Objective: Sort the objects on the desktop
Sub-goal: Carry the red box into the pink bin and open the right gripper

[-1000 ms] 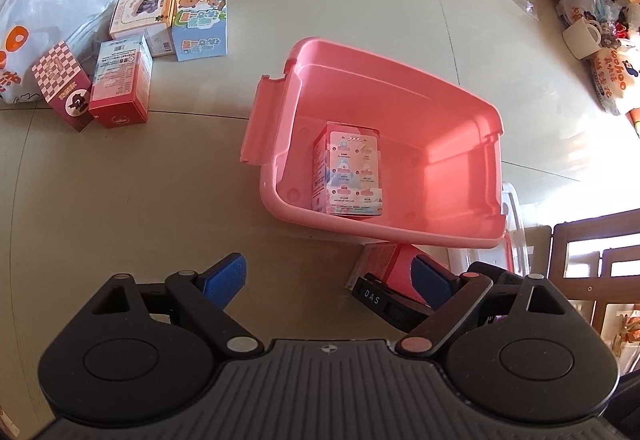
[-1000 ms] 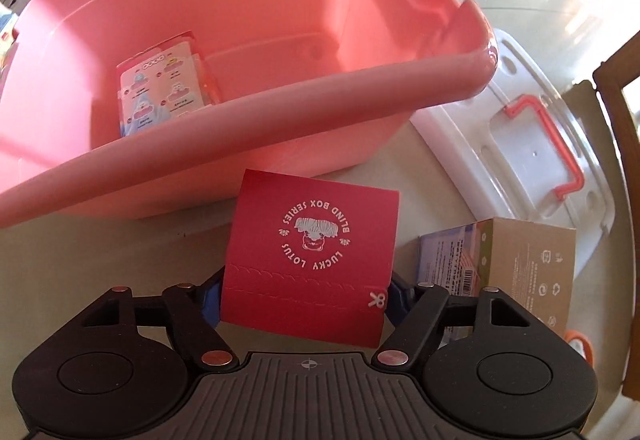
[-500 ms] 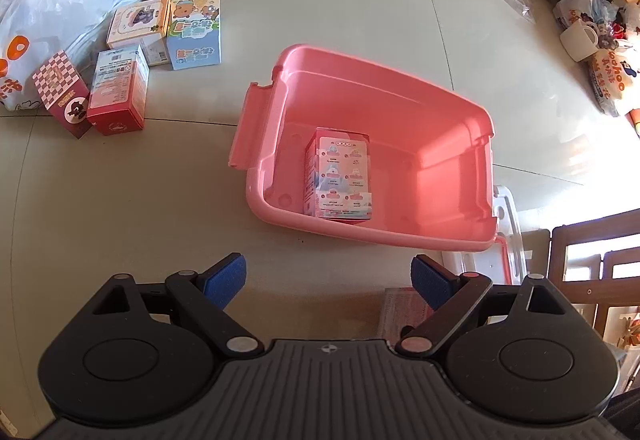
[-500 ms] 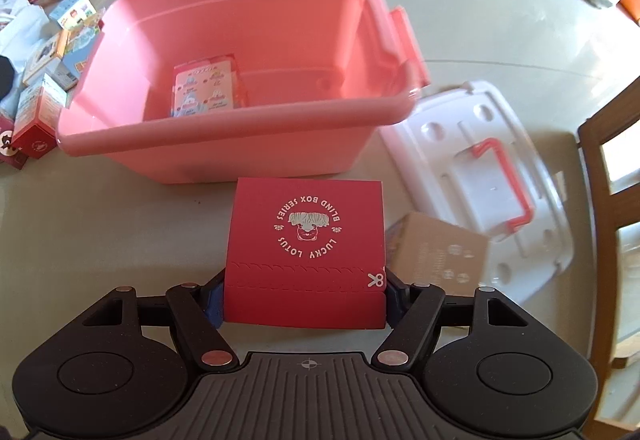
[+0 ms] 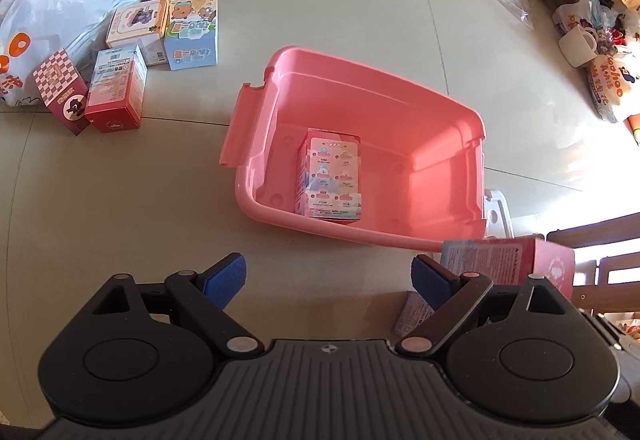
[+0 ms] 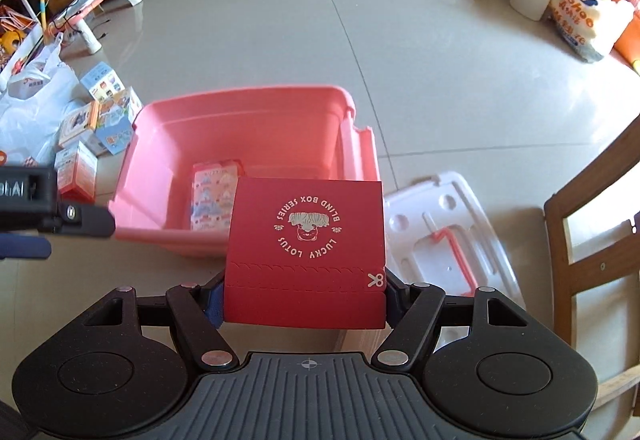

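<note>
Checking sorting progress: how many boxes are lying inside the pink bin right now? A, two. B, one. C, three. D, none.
B: only one pastel blind box lies in the pink bin; the red Lucky Lotus box is clamped in the right gripper, outside it.

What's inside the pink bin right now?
One pink-and-white printed box lies on the floor of the pink bin; the rest of the floor shows bare. In the right wrist view, the red box in the right hand-held gripper covers the bin's near right corner.
</note>
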